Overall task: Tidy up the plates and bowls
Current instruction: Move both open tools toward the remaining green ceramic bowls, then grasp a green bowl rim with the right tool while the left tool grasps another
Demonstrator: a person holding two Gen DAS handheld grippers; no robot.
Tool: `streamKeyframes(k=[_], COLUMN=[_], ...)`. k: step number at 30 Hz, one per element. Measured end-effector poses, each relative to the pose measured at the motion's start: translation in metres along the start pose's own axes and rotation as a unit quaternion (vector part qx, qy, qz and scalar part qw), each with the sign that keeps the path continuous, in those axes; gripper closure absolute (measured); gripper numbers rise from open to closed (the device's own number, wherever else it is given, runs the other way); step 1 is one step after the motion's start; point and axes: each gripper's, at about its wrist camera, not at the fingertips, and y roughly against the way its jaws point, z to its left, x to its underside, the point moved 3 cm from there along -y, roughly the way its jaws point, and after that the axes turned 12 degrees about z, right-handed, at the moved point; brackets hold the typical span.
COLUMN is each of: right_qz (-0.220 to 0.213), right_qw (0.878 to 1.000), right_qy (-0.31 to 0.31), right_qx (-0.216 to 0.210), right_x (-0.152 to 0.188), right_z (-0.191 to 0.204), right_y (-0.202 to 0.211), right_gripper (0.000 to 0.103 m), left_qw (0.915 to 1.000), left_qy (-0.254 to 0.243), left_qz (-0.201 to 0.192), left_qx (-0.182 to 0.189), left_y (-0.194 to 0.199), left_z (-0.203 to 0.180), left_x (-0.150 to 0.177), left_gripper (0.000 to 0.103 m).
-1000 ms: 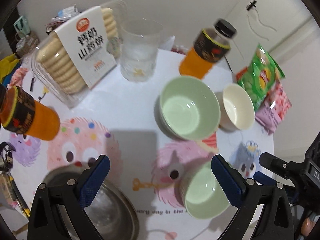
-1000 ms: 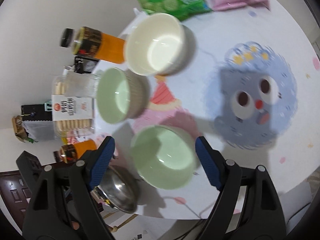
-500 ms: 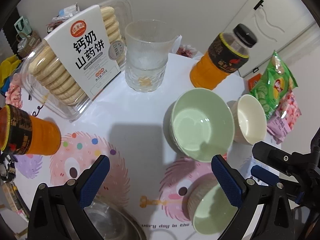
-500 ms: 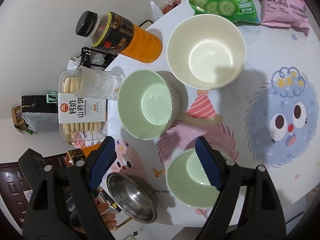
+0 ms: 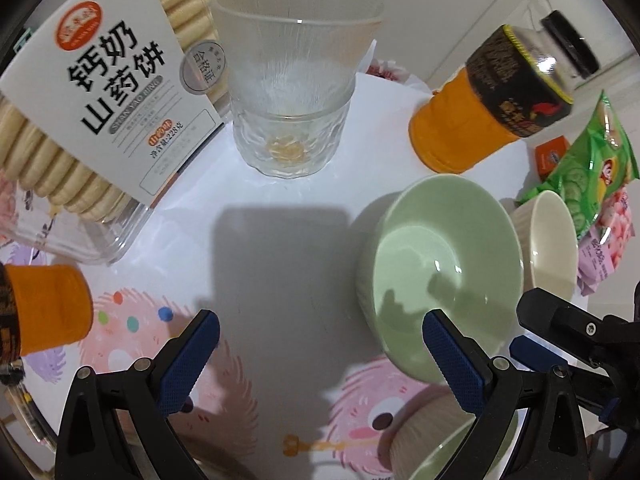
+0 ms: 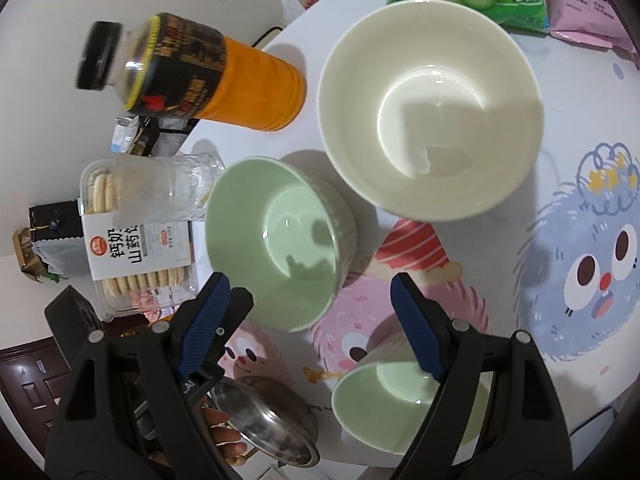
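Both grippers hang released over the tabletop (image 5: pixel 280 240): left gripper (image 5: pixel 320 360) beside a green bowl (image 5: pixel 444 272), right gripper (image 6: pixel 308 320) above it, near the cream bowl (image 6: pixel 432 116).

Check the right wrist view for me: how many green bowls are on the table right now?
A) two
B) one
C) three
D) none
A: one green bowl sits beside the cream bowl, and a second green bowl lies nearer the table edge under the right gripper.
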Motion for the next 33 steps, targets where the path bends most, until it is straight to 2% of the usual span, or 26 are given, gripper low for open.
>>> streamKeyframes(k=[5,13,14,15,16,17,18,19,20,22,24,25,26,29,33], right_qz=[0.009,0.017,0.016,0.016,0.016,0.017,0.020,0.024,0.029,0.034,0.035,0.034,0.030,0.029,0.022], right_qw=[1.000,1.000,1.000,1.000,1.000,1.000,1.000,1.000,1.000,0.999,0.997,0.996,0.995,0.994,0.992], right_qy=[-0.012,-0.025,-0.025,-0.025,-0.024,-0.021,-0.016,-0.012,-0.006,0.007,0.027,0.034,0.044,0.063,0.080], right_qx=[0.000,-0.006,-0.001,0.005,0.009,0.011,0.011,0.009,0.008,0.028,0.060,0.070,0.081,0.083,0.096], right_x=[-0.009,-0.018,-0.019,-0.020,-0.021,-0.022,-0.024,-0.024,-0.025,-0.025,-0.024,-0.023,-0.022,-0.018,-0.012], right_z=[-0.004,-0.011,-0.010,-0.010,-0.009,-0.008,-0.006,-0.005,-0.003,0.000,0.004,0.004,0.004,0.005,0.009], right_y=[-0.008,-0.019,-0.020,-0.020,-0.021,-0.022,-0.023,-0.025,-0.027,-0.029,-0.029,-0.029,-0.028,-0.027,-0.026], right_gripper=[0.020,0.020,0.020,0.021,0.023,0.030,0.040,0.045,0.055,0.063,0.075,0.079,0.088,0.088,0.088], left_qw=[0.9999,0.9997,0.9995,0.9995,0.9996,0.9997,0.9997,0.9997,0.9996,0.9995,0.9996,0.9996,0.9996,0.9997,0.9996], left_qy=[0.000,0.024,0.029,0.030,0.028,0.026,0.024,0.024,0.024,0.018,0.007,0.001,-0.005,-0.020,-0.022], left_qz=[0.015,0.009,-0.006,-0.006,-0.006,-0.005,-0.003,-0.001,0.000,-0.004,-0.008,-0.010,-0.010,-0.015,-0.017], left_qx=[-0.003,-0.003,0.009,0.006,0.002,-0.002,-0.004,0.009,0.018,0.024,0.026,0.026,0.025,0.007,0.011], left_y=[-0.014,-0.017,-0.018,-0.018,-0.019,-0.020,-0.021,-0.023,-0.023,-0.023,-0.022,-0.022,-0.022,-0.021,-0.019], left_z=[0.000,0.010,0.008,0.009,0.010,0.010,0.010,0.009,0.009,0.005,-0.001,-0.006,-0.011,-0.021,-0.019], left_x=[-0.007,-0.010,-0.016,-0.017,-0.018,-0.018,-0.019,-0.019,-0.019,-0.019,-0.018,-0.016,-0.015,-0.013,-0.009], left_gripper=[0.000,0.001,0.003,0.005,0.014,0.032,0.036,0.044,0.051,0.060,0.074,0.085,0.093,0.095,0.095])
